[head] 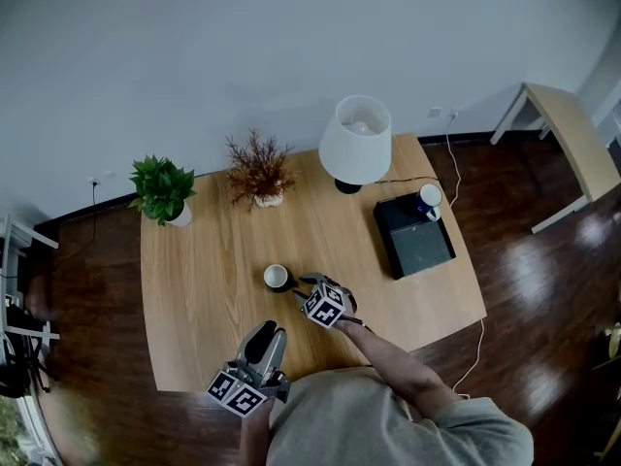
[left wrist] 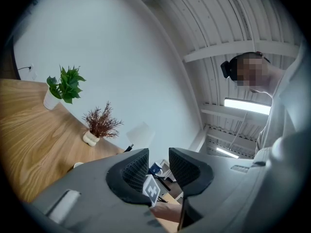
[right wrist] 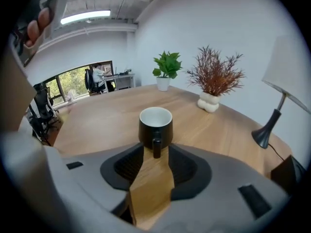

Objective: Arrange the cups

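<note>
The black cup [right wrist: 155, 125] stood upright on the worktop [head: 213, 289], straight ahead of the right gripper [right wrist: 155, 155]. Its handle pointed back into the gap between the open fingers [right wrist: 131, 164], which were not yet gripping it. That arm was stretched forward, low and level. The left gripper [head: 264, 336] was farther off at the near edge, tilted upward, fingers apart and empty.

Near cup [head: 277, 277] stands on the table [head: 199, 299] before the right gripper [head: 302, 282], far cup [head: 430, 200] on the box [head: 417, 241].
</note>
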The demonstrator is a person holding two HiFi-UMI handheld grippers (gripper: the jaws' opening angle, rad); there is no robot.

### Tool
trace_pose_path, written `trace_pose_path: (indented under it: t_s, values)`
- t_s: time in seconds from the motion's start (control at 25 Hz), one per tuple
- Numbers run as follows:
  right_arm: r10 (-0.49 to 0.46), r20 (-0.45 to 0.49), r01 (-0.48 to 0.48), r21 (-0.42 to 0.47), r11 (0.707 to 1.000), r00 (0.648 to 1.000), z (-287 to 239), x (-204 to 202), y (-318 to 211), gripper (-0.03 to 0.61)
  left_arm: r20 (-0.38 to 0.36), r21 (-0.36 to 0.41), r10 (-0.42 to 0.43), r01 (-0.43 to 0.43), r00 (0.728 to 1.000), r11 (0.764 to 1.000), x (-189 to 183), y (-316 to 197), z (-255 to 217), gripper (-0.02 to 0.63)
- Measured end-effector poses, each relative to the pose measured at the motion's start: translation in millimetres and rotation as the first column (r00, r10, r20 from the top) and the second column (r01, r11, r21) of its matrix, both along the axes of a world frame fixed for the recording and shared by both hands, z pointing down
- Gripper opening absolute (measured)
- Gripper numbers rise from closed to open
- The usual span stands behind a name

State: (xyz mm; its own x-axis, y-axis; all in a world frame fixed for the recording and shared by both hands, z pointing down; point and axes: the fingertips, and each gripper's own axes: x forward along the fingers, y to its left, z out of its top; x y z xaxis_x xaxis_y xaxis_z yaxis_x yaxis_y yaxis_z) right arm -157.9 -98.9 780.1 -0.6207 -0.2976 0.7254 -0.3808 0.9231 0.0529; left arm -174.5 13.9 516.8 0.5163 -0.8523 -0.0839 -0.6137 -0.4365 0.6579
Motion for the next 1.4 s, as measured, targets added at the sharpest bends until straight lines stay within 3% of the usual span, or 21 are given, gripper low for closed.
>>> trace_pose_path:
  t_s: [0.24,0.48,0.6,0.72,0.88,1.04,1.16,1.28,1.36,1.4]
  values:
    - [-0.037,-0.11,0.036,-0.007,0.999,0.993,21,-22,-8,0.172,-0.002,0.009,-0.018,0.018,1.0,1.0,-8,3,-3,0.123]
    - [-0.073,-0.156,0.075,0.009,0.997,0.985,18,-30,-7,0.094,-0.006,0.005,-0.005,0.005,1.0,1.0,-6,3,-1,0.123]
    - [-0.034,-0.11,0.033,-0.019,0.999,0.993,14,-21,-5,0.086,-0.003,0.004,0.011,-0.011,1.0,1.0,-2,1,-1,0.123]
    - [0.053,-0.002,-0.053,-0.084,0.995,0.999,6,-3,-2,0.086,0.0,-0.006,0.014,-0.014,1.0,1.0,-3,0,1,0.121]
    - [0.247,0.167,-0.225,-0.141,0.964,0.955,-25,57,-25,0.086,0.002,-0.016,0.029,-0.029,1.0,0.999,3,-2,5,0.123]
    - [0.428,0.278,-0.429,-0.059,0.901,0.86,-80,157,-80,0.086,0.005,-0.019,0.06,-0.06,0.998,0.998,13,-6,4,0.123]
    - [0.557,0.327,-0.6,0.039,0.799,0.764,-122,245,-128,0.086,0.011,-0.019,0.077,-0.077,0.997,0.997,18,-8,4,0.123]
    - [0.671,0.303,-0.721,0.087,0.688,0.677,-121,318,-168,0.086,0.011,-0.02,0.087,-0.087,0.996,0.996,24,-8,4,0.123]
    - [0.721,0.26,-0.759,0.088,0.645,0.643,-103,344,-182,0.086,0.013,-0.019,0.101,-0.101,0.995,0.995,28,-8,3,0.123]
    - [0.733,0.239,-0.766,0.088,0.637,0.637,-92,350,-185,0.086,0.015,-0.018,0.107,-0.106,0.994,0.994,30,-8,2,0.123]
